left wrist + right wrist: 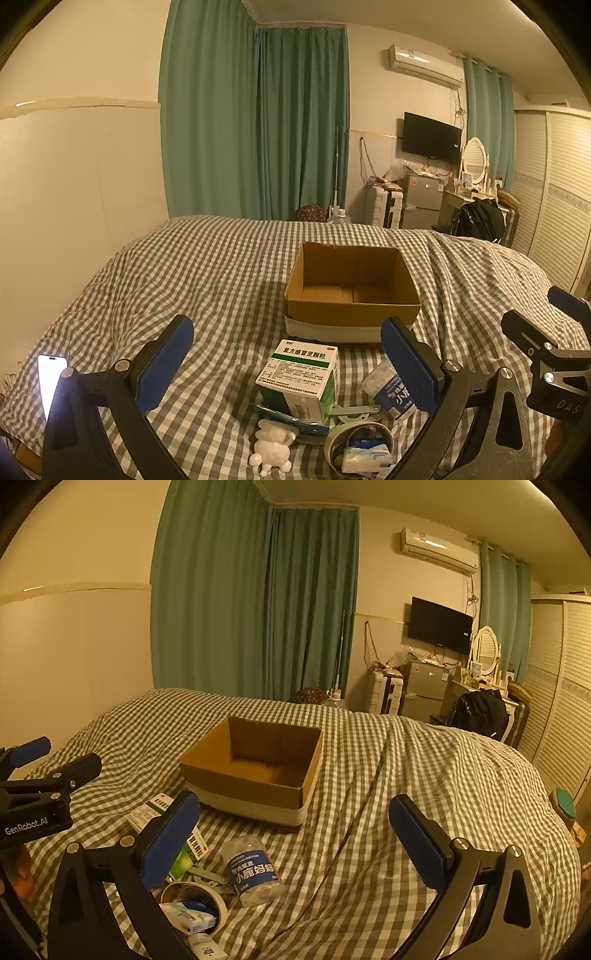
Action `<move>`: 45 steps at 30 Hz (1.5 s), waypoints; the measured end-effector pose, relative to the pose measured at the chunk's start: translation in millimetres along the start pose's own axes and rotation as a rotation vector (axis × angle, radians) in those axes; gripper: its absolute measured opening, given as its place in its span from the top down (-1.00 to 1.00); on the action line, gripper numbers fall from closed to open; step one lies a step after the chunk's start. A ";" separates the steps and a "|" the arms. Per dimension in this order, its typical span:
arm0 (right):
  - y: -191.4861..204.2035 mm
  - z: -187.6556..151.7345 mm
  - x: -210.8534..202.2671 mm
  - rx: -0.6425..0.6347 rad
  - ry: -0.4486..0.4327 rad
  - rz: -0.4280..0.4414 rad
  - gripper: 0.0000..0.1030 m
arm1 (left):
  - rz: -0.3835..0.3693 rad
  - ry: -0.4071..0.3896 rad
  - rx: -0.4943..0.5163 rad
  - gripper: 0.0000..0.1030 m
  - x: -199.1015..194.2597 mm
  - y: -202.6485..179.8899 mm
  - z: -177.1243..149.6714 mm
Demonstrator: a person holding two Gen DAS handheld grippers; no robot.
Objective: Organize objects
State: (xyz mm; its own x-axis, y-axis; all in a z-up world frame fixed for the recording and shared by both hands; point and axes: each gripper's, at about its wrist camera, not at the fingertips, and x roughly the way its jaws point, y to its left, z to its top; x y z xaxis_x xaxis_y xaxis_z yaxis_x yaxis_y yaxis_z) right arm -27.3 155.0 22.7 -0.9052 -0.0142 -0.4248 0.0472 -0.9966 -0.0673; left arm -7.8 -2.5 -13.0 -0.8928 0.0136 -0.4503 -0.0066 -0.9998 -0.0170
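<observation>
We see a bed (207,266) covered in grey-and-white checked cloth, and on it an open cardboard box (352,291) standing upright with nothing visible inside. Our left claw (288,360) is spread wide and holds nothing, its blue pads either side of a small heap of loose things on the near part of the bed, in front of the box. In that heap a white-and-green medicine carton (301,380) lies nearest the box; just in front of it sits a small white bear figure (271,445), and to the right of the figure a roll of tape (360,443) lies flat with a small tissue packet (365,458) tucked into its ring. A clear packet with a blue label (389,389) lies right of the carton, close against the left claw's right pad. A lit phone (50,384) lies on the bed at the far left, well apart from the heap. Our right claw (293,842) is likewise released and grasping nothing; it hangs over bare checked cloth to the right of the heap, with the blue-labelled packet just inside its left pad and the box beyond, further up the bed. Green curtains (255,125) hang behind the bed.
</observation>
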 end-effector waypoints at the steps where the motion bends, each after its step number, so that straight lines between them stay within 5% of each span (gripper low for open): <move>1: 0.8 0.2 -0.4 -0.001 -0.001 0.002 -0.99 | 0.001 0.001 -0.002 -1.00 -0.1 0.7 -0.1; 45: 2.1 5.9 -8.0 -0.029 -0.010 0.056 -0.99 | 0.010 0.007 0.015 -1.00 -1.5 -3.5 -2.8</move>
State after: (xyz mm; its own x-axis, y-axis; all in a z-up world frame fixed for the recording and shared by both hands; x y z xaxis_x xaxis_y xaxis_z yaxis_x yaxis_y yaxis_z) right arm -22.4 152.6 31.2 -0.9052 -0.0704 -0.4192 0.1097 -0.9915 -0.0705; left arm -5.2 1.0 -14.8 -0.8896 0.0035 -0.4567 -0.0042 -1.0000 0.0006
